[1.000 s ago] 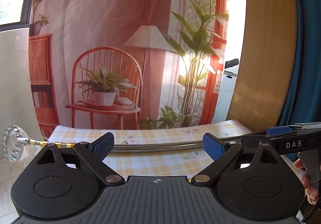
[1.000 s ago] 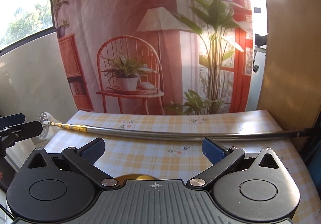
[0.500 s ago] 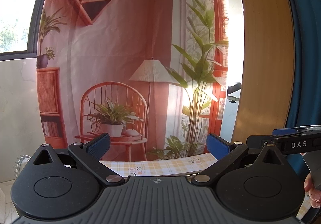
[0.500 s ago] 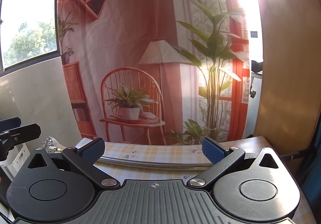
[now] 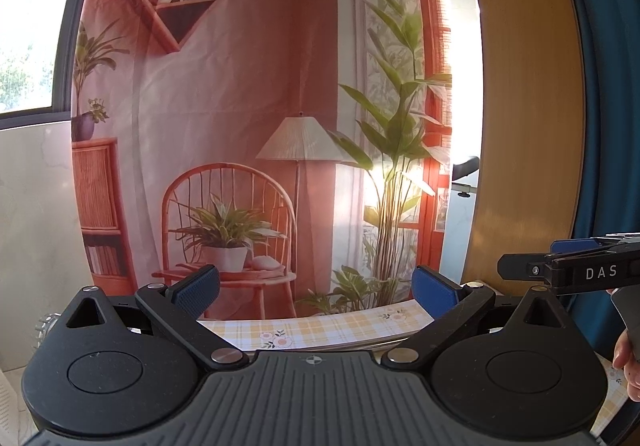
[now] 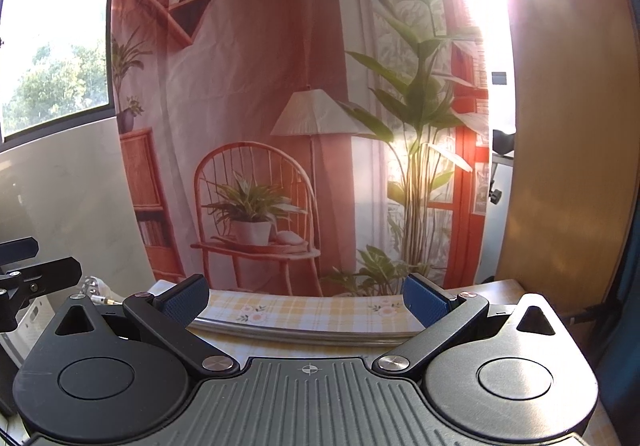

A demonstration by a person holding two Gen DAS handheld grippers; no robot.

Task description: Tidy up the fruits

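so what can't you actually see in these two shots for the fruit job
- Fruit: none shows in either wrist view; both cameras tilt up at the backdrop.
- Table: only its far strip shows; the left gripper body hides the rest, as the right gripper does in its view.
- Metal rod: both ends hidden behind the fingers.
- Hand: cut off by the right edge, left wrist view.

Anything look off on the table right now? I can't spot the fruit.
No fruit is in view. Both the left tool and right tool are open and empty, aimed at the printed room backdrop. A long metal rod lies across the yellow checked tablecloth.
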